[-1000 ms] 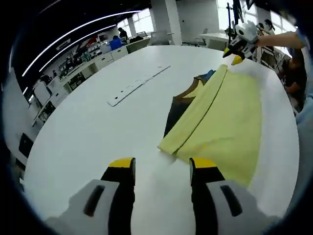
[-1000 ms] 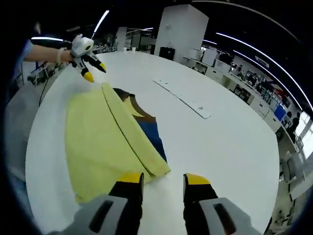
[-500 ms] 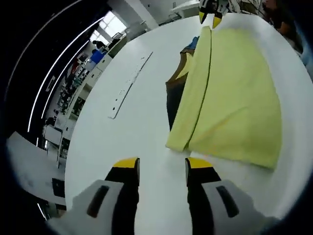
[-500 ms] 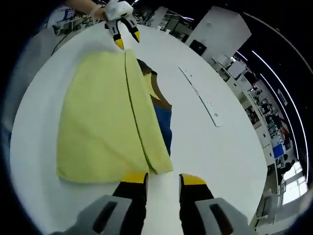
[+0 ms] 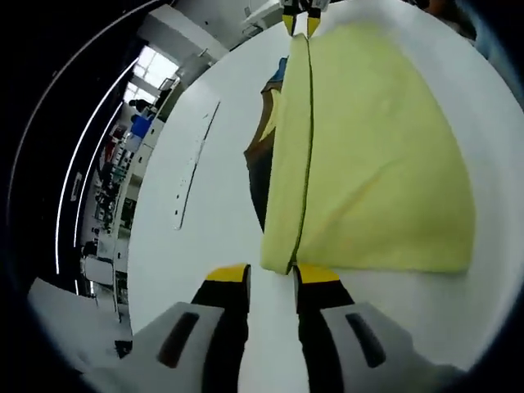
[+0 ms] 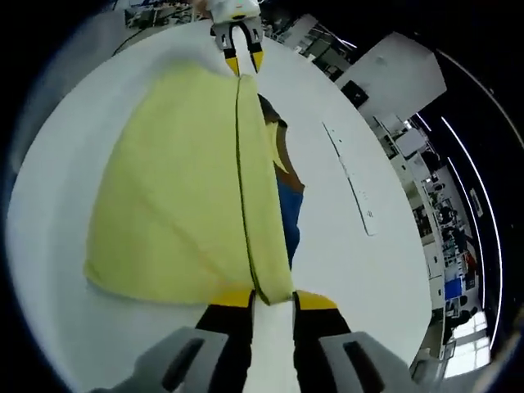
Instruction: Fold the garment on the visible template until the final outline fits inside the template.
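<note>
A yellow garment (image 5: 377,155) lies flat on the white table (image 5: 205,246), its folded-over edge running along a dark seam. A dark blue and brown part (image 5: 264,160) sticks out from under that edge. My left gripper (image 5: 273,277) is open, its jaws narrow and set on either side of the garment's near corner. In the right gripper view the same garment (image 6: 180,188) and blue part (image 6: 288,205) show. There my right gripper (image 6: 273,300) is open, straddling the opposite corner of the fold. Each gripper shows small at the other view's top: right gripper (image 5: 300,15), left gripper (image 6: 243,59).
A long white strip (image 5: 194,164) lies on the table beyond the garment, also seen as the strip (image 6: 350,182) in the right gripper view. Office desks and a pillar stand past the table's rim. Bare tabletop (image 6: 360,270) surrounds the cloth.
Both grippers have moved in to the two ends of the folded edge, and both pairs of jaws have narrowed around the corners. The garment itself lies as before.
</note>
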The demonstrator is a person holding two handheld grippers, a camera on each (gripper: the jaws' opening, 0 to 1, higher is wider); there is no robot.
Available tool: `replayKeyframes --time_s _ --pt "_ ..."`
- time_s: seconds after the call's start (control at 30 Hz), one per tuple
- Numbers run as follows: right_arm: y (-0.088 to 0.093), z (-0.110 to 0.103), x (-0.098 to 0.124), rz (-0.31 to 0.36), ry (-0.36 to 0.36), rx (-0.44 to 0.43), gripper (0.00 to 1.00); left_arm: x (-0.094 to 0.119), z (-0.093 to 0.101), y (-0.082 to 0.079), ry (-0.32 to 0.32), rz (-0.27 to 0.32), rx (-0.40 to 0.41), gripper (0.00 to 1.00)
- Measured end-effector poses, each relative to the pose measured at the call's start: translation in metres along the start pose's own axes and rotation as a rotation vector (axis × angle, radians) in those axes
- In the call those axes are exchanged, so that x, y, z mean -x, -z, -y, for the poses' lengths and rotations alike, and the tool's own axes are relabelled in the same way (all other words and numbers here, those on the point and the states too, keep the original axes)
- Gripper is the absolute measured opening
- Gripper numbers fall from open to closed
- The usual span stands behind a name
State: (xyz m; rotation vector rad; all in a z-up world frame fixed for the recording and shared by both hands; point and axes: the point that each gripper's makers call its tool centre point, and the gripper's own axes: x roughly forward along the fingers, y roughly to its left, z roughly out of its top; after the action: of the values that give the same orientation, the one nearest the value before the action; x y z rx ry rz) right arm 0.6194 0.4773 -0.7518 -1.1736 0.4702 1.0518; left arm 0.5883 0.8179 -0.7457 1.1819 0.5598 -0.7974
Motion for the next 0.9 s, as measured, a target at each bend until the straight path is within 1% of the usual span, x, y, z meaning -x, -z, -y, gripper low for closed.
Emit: replayKeyframes --time_s 0.17,0.2,0.23,0.33,0.43,0.5,0.57,0.6,0.63,0.67,0.73,0.8,0.83,0.9 --pt "0.002 -0.001 -0.001 -0.004 0.006 0.047 0.11 -0.006 0.005 0.003 0.014 -0.022 -0.041 0.13" --pt "0.003 0.000 -0.002 -0.010 0.013 0.069 0.10 -0.006 0.005 0.004 0.012 -0.026 -0.061 0.13" --pt "0.003 0.000 -0.002 -0.012 0.017 0.085 0.09 -0.008 0.006 0.005 0.021 -0.028 -0.061 0.12" --pt "0.003 0.001 -0.002 -0.010 0.022 0.093 0.08 -0.008 0.006 0.006 0.024 -0.026 -0.050 0.08" --pt "0.003 0.000 -0.004 -0.013 0.016 0.110 0.04 -0.008 0.005 0.008 0.025 -0.029 -0.039 0.05" --pt "0.003 0.001 -0.004 -0.012 0.018 0.100 0.00 -0.007 0.004 0.007 0.027 -0.025 -0.014 0.01" --pt "0.002 0.004 -0.003 -0.009 0.032 0.094 0.00 -0.006 0.001 0.006 0.022 -0.017 0.001 0.00" --pt "0.001 0.007 -0.003 -0.008 0.046 0.094 0.00 -0.006 -0.002 0.004 0.014 -0.003 0.018 0.00" --pt "0.000 0.013 -0.002 -0.005 0.074 0.108 0.00 -0.005 -0.004 0.004 0.008 0.000 0.059 0.00" --pt "-0.001 0.014 -0.001 -0.004 0.072 0.095 0.00 -0.005 -0.006 0.004 0.011 0.005 0.113 0.00" --pt "-0.002 0.018 0.000 0.009 0.082 0.018 0.00 -0.004 -0.009 0.001 0.007 0.017 0.158 0.00" --pt "-0.002 0.024 0.001 0.009 0.092 -0.011 0.00 -0.003 -0.011 -0.001 0.016 0.031 0.227 0.00" --pt "-0.003 0.026 0.000 0.013 0.095 -0.022 0.00 -0.005 -0.014 0.001 0.019 0.038 0.283 0.00" --pt "-0.003 0.032 -0.001 0.026 0.109 -0.090 0.00 -0.006 -0.017 0.002 0.027 0.048 0.340 0.00"
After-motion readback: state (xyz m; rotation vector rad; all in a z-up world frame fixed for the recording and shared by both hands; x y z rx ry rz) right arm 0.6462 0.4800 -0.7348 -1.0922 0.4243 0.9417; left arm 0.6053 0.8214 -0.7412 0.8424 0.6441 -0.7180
